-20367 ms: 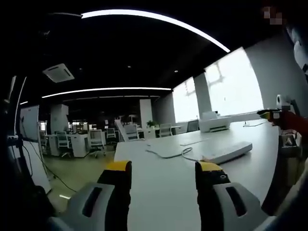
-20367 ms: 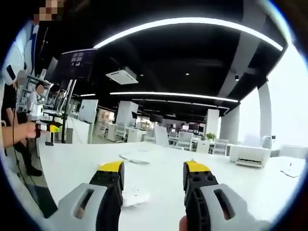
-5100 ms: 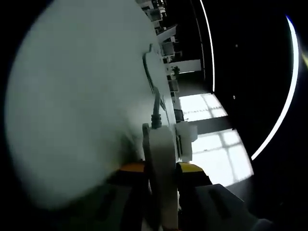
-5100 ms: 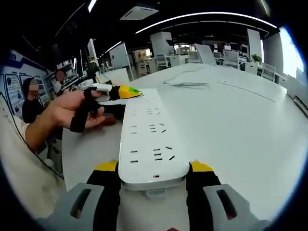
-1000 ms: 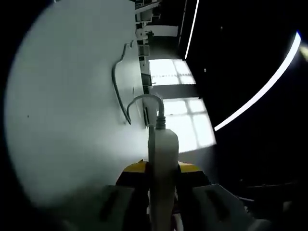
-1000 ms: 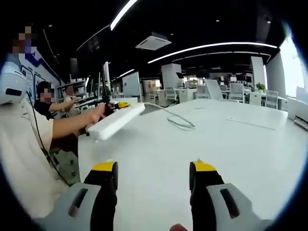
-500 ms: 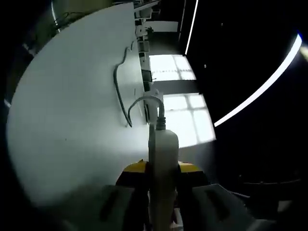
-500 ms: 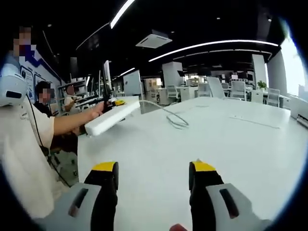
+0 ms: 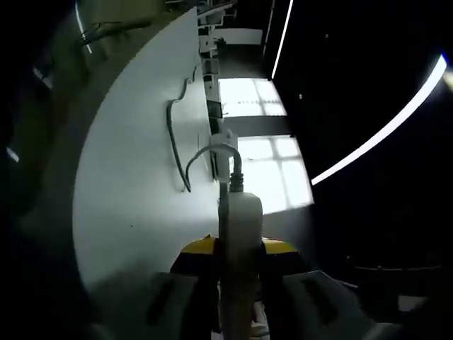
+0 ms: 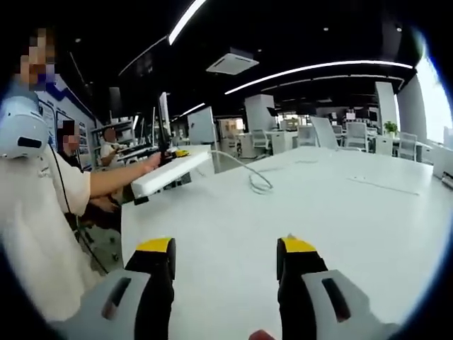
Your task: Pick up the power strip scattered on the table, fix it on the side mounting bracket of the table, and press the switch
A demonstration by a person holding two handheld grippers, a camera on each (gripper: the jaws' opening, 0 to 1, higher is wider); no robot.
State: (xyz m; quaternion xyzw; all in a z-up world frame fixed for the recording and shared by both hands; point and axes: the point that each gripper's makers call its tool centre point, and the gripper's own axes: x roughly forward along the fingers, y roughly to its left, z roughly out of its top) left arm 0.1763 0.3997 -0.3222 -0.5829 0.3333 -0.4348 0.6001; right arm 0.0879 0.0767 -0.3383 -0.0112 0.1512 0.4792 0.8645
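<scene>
— While the left gripper (image 9: 237, 248) points along the table edge, what does it hold?

— It holds the power strip (image 9: 239, 241) between its two yellow-tipped jaws, closed against the strip's flat sides. In the left gripper view the strip is seen edge-on, rising from the bottom of the picture. Its grey cable (image 9: 212, 152) leaves the far end, bends in a loop and runs away over the white table (image 9: 134, 205).

— And in the right gripper view?

— There the power strip (image 10: 172, 172) is seen from the side, lifted off the white table (image 10: 354, 219) near its left edge, with the far end a little higher. The person's left hand (image 10: 152, 164) is behind it, with the yellow tip of the left gripper (image 10: 181, 152) beside it. The cable (image 10: 248, 173) hangs from the strip's far end and lies in a loop on the table.

— How is the right gripper (image 10: 224, 263)?

— Its jaws stand well apart, with nothing between them, above the bare table surface.

— Other things?

— Office chairs (image 10: 357, 134) and desks stand far behind the table, under long ceiling lights (image 10: 311, 69).
</scene>
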